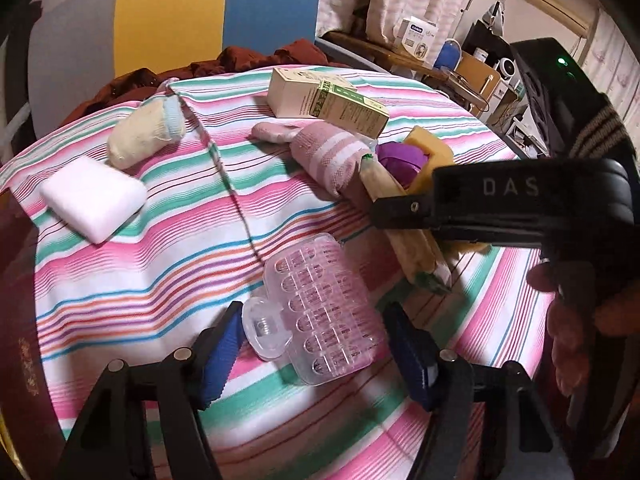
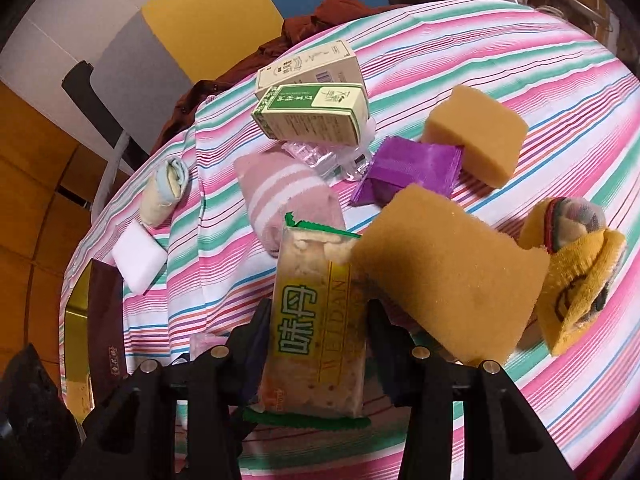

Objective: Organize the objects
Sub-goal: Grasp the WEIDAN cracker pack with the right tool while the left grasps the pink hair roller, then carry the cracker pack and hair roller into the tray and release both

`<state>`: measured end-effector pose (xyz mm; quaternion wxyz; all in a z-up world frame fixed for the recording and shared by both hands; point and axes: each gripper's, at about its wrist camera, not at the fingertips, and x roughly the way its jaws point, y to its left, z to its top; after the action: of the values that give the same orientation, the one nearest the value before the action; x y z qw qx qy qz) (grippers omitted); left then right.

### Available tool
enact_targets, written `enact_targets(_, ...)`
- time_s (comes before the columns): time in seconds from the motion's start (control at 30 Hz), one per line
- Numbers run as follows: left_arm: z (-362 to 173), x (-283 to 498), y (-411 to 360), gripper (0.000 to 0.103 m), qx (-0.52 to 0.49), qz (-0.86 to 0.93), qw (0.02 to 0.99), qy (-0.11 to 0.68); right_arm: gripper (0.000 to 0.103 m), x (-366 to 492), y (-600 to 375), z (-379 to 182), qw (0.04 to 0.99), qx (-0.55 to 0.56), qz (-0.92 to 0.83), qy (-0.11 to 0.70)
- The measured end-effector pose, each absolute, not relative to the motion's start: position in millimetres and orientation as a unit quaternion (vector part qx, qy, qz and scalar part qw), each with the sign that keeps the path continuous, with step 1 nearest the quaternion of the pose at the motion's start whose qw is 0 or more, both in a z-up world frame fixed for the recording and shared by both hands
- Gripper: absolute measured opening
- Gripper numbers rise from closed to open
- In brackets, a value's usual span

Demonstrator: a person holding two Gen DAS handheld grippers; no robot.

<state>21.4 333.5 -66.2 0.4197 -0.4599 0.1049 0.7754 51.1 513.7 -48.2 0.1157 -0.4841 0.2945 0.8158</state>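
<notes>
A clear pink hair claw clip (image 1: 320, 312) lies on the striped cloth (image 1: 140, 280), right between the blue pads of my left gripper (image 1: 316, 344). That gripper is open; its pads stand close to the clip's two sides and no pressing shows. My right gripper (image 2: 316, 320) is shut on a yellow cracker packet with green ends (image 2: 316, 340), held lengthwise above the table. The left wrist view shows the same packet (image 1: 416, 248) slanting under the right gripper's black body (image 1: 500, 208). A yellow sponge (image 2: 452, 280) sits just right of the packet.
A pink striped sock (image 2: 288, 196), a cream sock roll (image 1: 144, 136), a white block (image 1: 92, 200), two cartons (image 2: 312, 116), a purple packet (image 2: 412, 168), a second sponge (image 2: 476, 136) and a yellow sock (image 2: 576, 276) are spread over the cloth. A hand (image 1: 568, 320) is at the right.
</notes>
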Motion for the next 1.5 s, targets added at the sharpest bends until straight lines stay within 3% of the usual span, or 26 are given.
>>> enact_targets(0.5,-34.8,41.3,262.4,0.070,-0.434,0.799,0.414,0.043,0.047,41.3,471.5,-51.7,-0.027,-0.482,0.812,0.329)
enact_targets(0.9,-9.9,35.8,197.4,0.070,-0.413,0.821,0.394,-0.012,0.047,39.4,437.1,-48.4,-0.094,-0.476,0.820,0.302)
enact_targets(1.07,-6.4,28.7,168.8,0.070,-0.409,0.832,0.374,-0.034,0.047,40.4,399.5,-45.1,-0.138,-0.476,0.828,0.263)
enact_targets(1.5,-32.1,-5.1,90.9,0.071,-0.443,0.838,0.303,-0.096,0.047,36.2,337.0,-8.2,-0.175,-0.453,0.831,0.273)
